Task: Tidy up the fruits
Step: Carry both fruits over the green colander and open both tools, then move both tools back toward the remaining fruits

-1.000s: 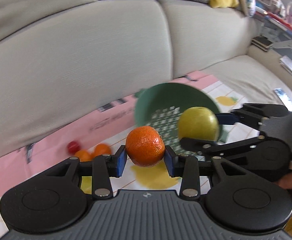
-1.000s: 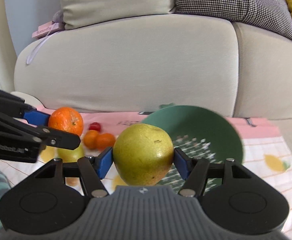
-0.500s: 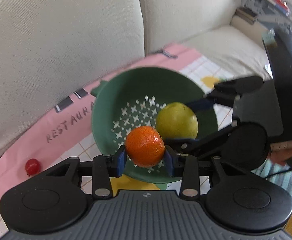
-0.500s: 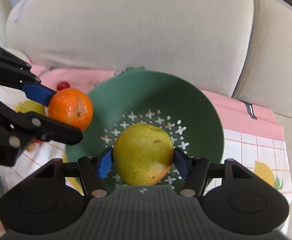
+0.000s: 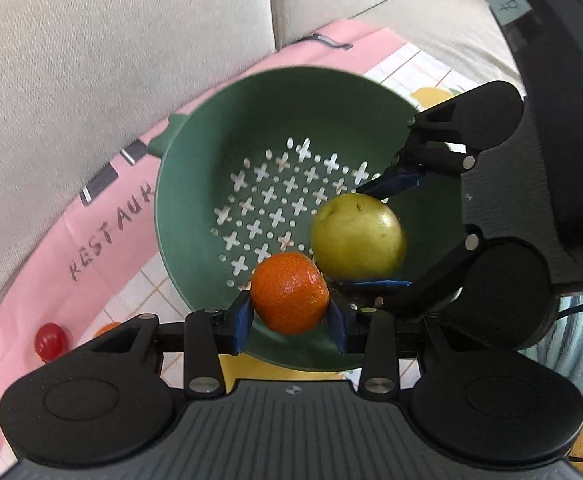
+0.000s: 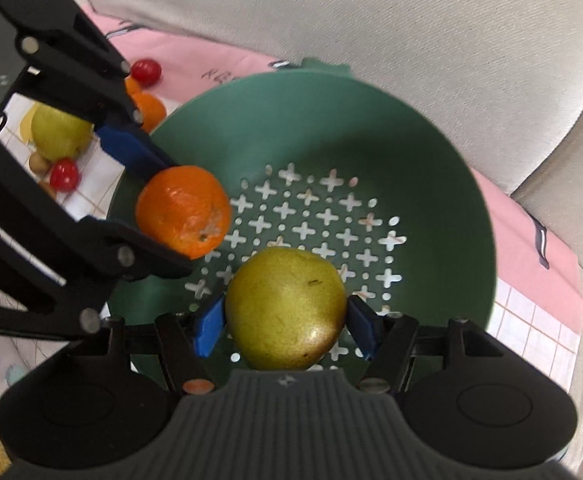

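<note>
Behind everything, a pale sofa [image 6: 371, 12] backs a pink-edged cloth [image 5: 103, 240] on which sits one green colander [image 6: 443, 184], empty of settled fruit. Above its perforated floor hang both grippers: the right gripper [image 6: 287, 316] has its jaws pinching a yellow-green pear [image 6: 287, 308], and the left gripper [image 5: 289, 312] has its jaws pinching a mandarin [image 5: 289, 298], the two fruits almost touching. To do this step well, I judge each should sink low before letting go (a drop from height could bruise the pear), one after the other, so neither fruit knocks its neighbour. Counted outside the colander: one more pear [image 6: 61, 132], two small oranges [image 6: 149, 108] beside the rim, two red cherry tomatoes [image 6: 146, 71], and some brownish round bits too small to name.
</note>
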Available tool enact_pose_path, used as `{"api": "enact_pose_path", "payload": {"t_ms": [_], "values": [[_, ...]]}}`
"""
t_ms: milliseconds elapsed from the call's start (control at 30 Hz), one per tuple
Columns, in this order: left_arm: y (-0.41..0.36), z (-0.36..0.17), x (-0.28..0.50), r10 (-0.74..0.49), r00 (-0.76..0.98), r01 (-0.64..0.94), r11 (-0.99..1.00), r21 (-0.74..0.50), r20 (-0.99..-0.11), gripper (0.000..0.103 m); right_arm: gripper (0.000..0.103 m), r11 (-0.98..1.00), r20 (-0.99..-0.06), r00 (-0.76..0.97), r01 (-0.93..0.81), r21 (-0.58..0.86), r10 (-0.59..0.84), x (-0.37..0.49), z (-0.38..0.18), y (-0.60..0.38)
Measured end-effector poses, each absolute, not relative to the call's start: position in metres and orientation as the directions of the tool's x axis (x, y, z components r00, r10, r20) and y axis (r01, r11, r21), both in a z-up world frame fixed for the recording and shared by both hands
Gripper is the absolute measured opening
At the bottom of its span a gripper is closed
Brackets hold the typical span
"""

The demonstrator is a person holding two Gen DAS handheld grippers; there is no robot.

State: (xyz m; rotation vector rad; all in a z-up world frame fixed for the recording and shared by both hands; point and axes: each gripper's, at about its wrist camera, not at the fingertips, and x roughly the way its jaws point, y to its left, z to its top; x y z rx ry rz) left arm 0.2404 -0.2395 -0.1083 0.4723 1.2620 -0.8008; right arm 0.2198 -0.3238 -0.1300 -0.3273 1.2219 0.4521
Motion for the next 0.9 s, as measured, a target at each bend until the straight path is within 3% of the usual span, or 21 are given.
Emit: {"api": "enact_pose_path", "payload": {"t_ms": [333,500,900], "values": [[-0.239,-0.114,0.245,-0.277,0.066,0.715,0.684,-0.149,-0.959,0.045,0.063,0.892,-0.953,0.243,-0.448,0.055,0.181,0.218,-0.138,-0.329],[-0.237,-0.109,0.242,-0.277,0.079,0.704,0.695,-0.143,-0.958,0.051,0.077,0.900,-0.949,0.273,-0.436,0.025,0.159,0.215,-0.131,-0.330],[-0.205,-0.056,0.207,-0.334,0.208,0.691,0.715,-0.104,-0.919,0.059,0.086,0.934,-0.905,0.406,-0.356,-0.027,0.129,0.189,-0.092,-0.333]]}}
